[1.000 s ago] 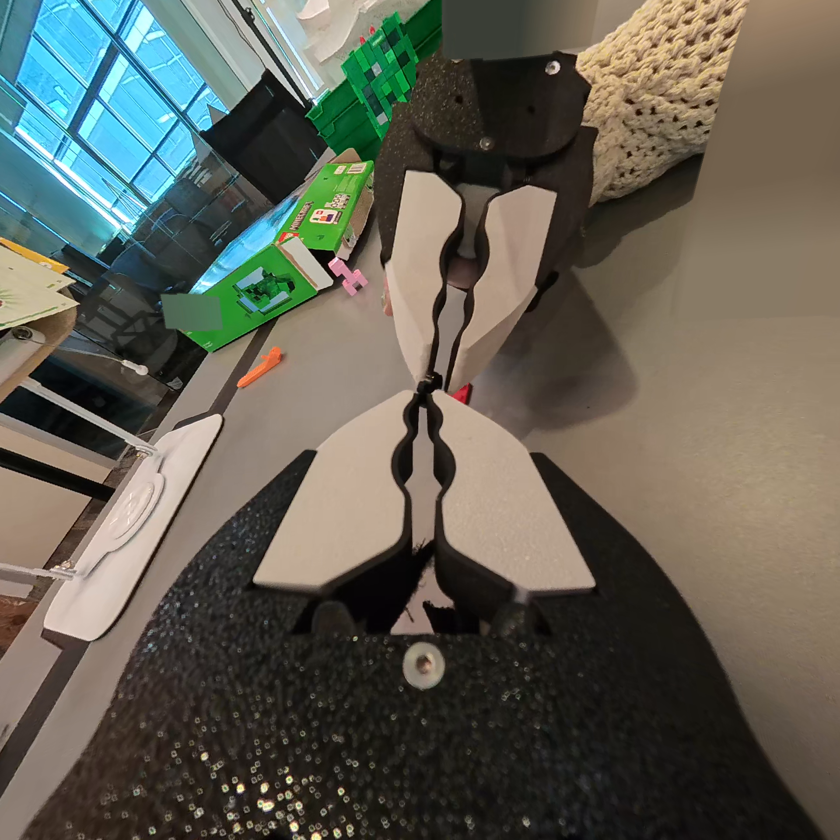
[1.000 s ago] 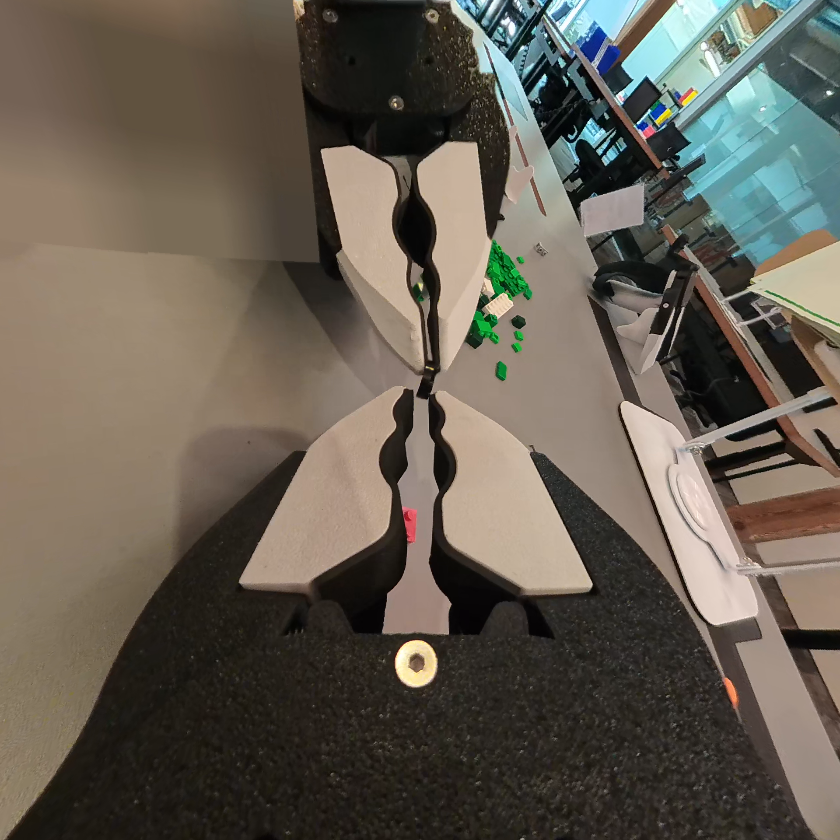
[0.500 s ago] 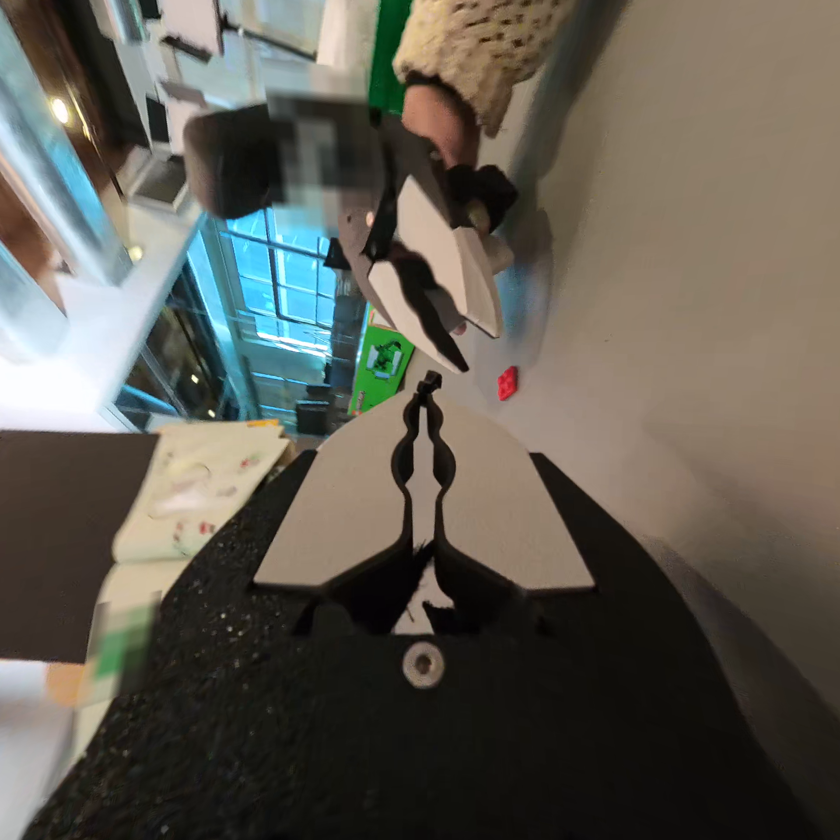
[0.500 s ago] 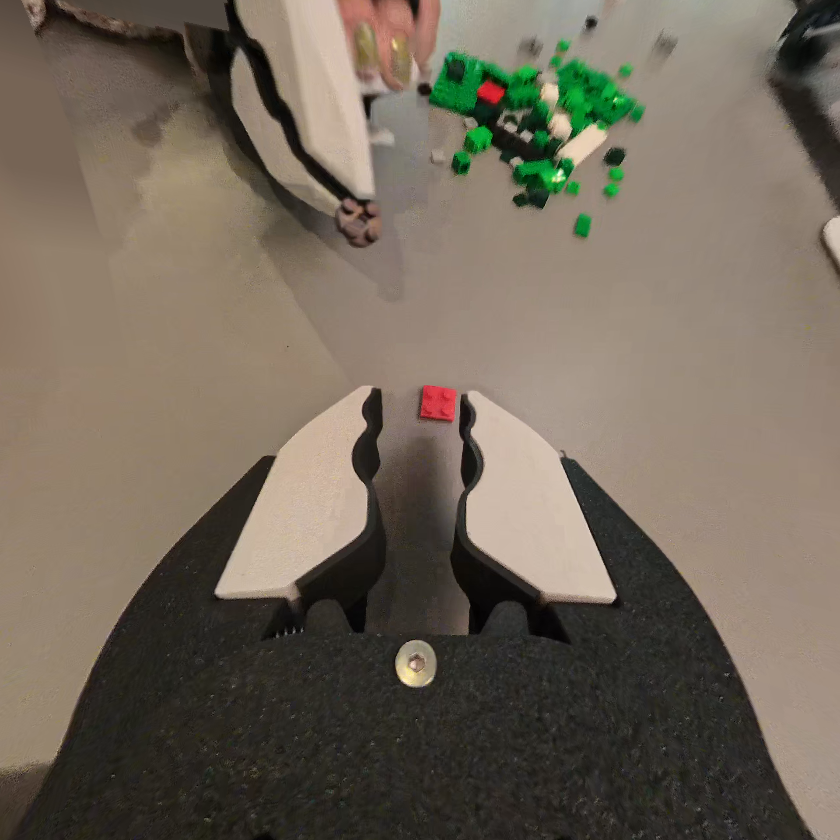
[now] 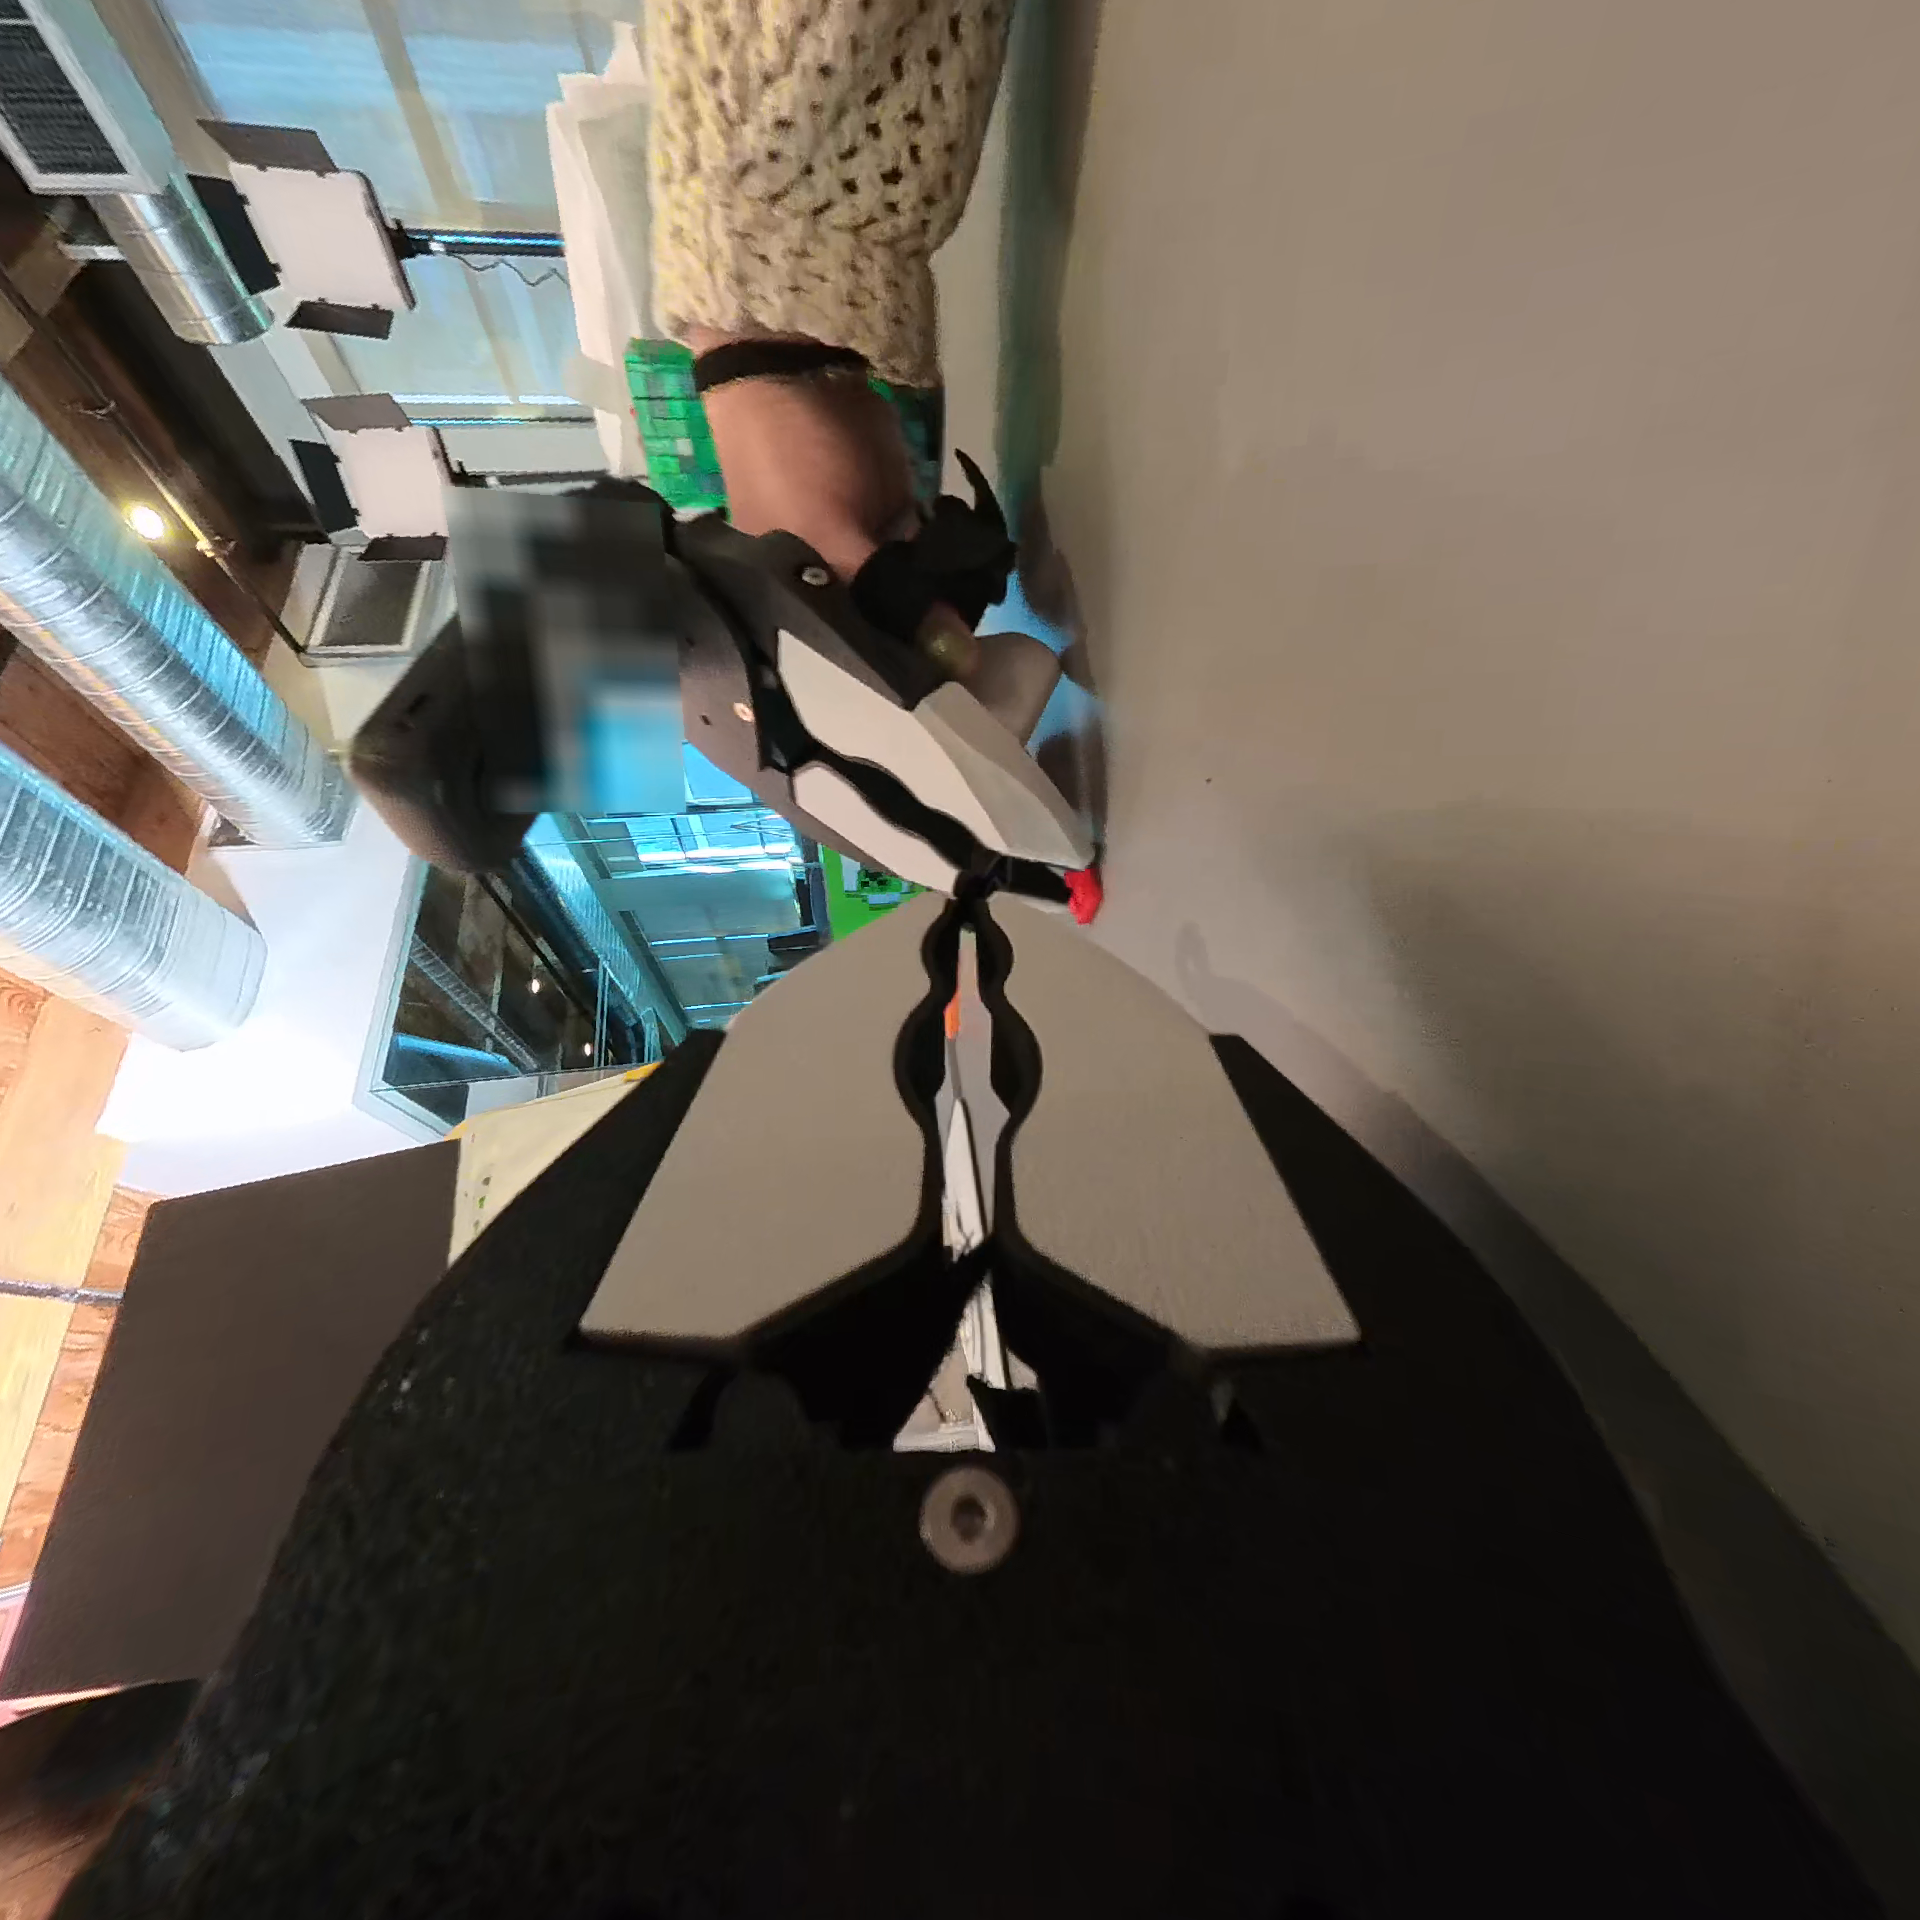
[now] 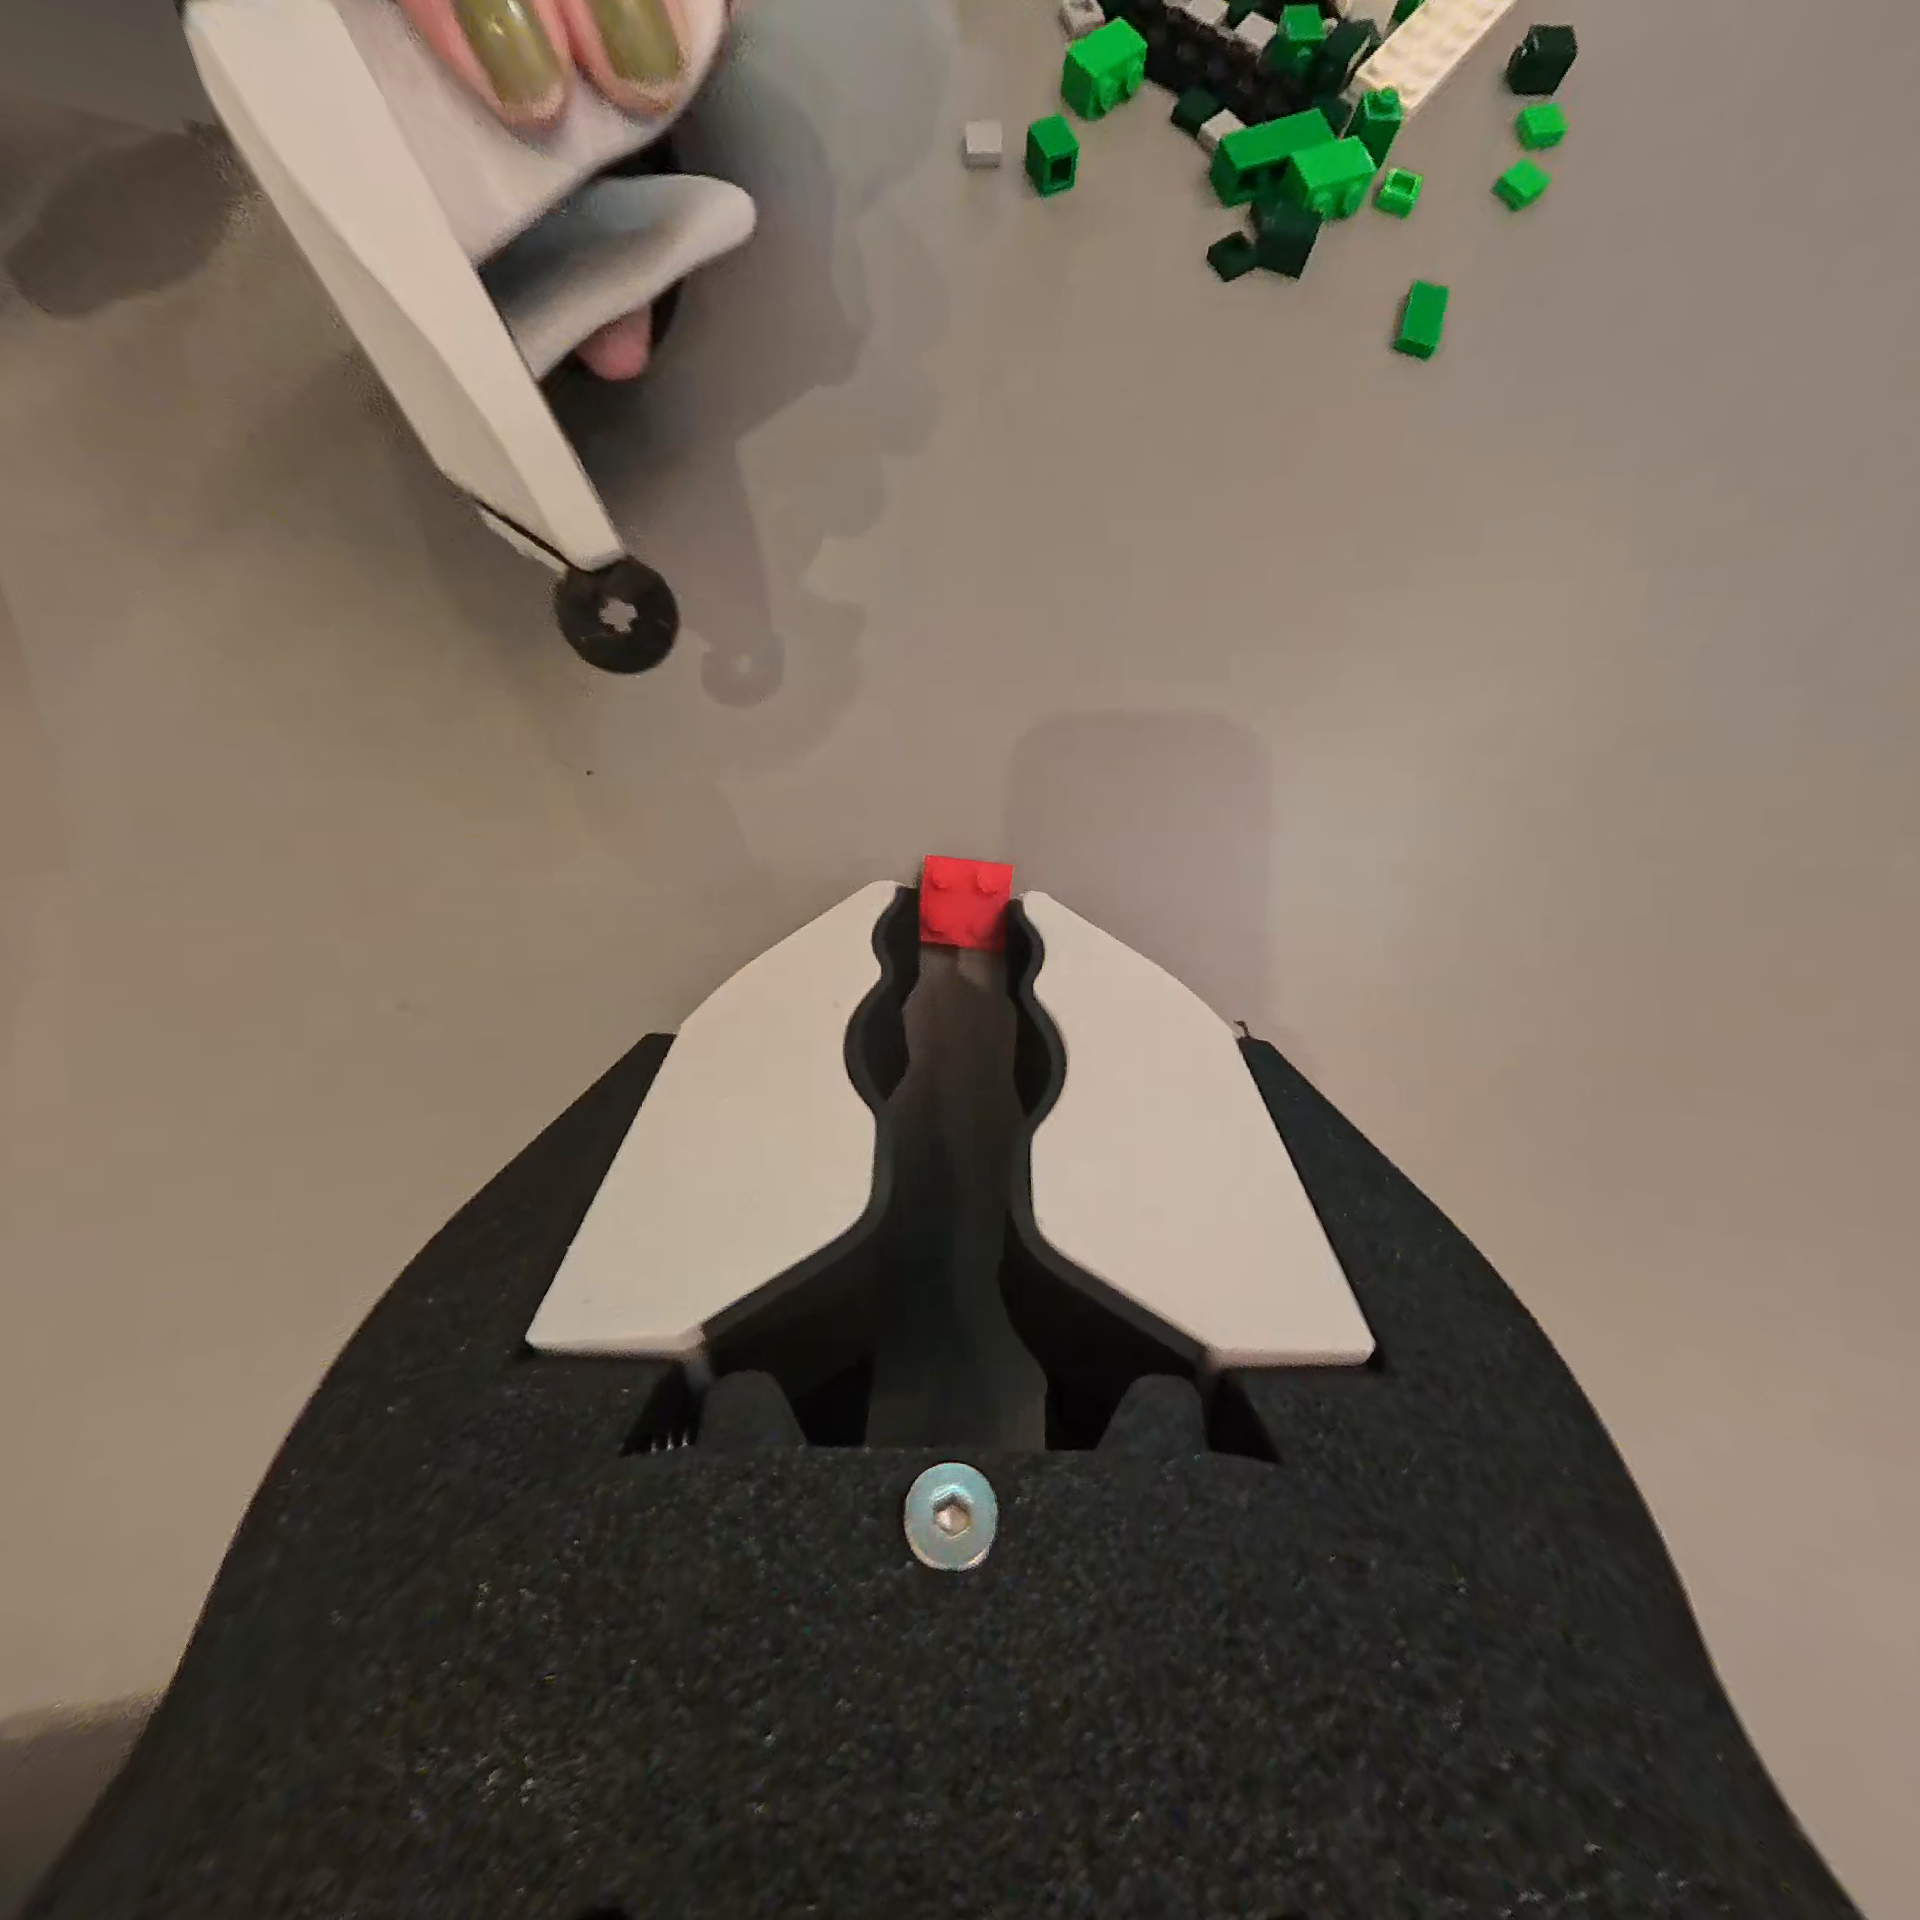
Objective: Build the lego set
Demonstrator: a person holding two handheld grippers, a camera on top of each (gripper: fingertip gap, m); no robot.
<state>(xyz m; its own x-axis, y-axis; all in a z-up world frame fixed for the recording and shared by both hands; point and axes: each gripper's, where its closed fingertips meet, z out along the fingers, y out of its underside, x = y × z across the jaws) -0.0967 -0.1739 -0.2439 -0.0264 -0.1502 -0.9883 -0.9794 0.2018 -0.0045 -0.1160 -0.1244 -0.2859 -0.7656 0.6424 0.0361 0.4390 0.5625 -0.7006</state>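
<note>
My right gripper (image 6: 964, 909) points down at the grey table (image 6: 1351, 727). Its jaws are closed on the two sides of a small red square plate (image 6: 966, 902), which rests on the table. The left wrist view shows that plate (image 5: 1084, 896) at the right gripper's tip (image 5: 1023, 868). My left gripper (image 5: 971, 914) is shut on a small black round piece (image 5: 974, 891). In the right wrist view that piece (image 6: 616, 620) hangs at the left gripper's tip (image 6: 597, 561), up and left of the red plate and above the table.
A pile of green, dark green, grey and white bricks (image 6: 1288, 156) lies on the table to the far right of the red plate. A person's hand in a knitted sleeve (image 5: 800, 156) holds the right gripper. Fingers (image 6: 561, 62) hold the left one. Spacing between my two grippers at the tips: around 7 cm.
The grippers were tip to tip on the black piece and have parted. The right one let go, turned down to the table and closed on the red plate. The left one keeps the black piece.
</note>
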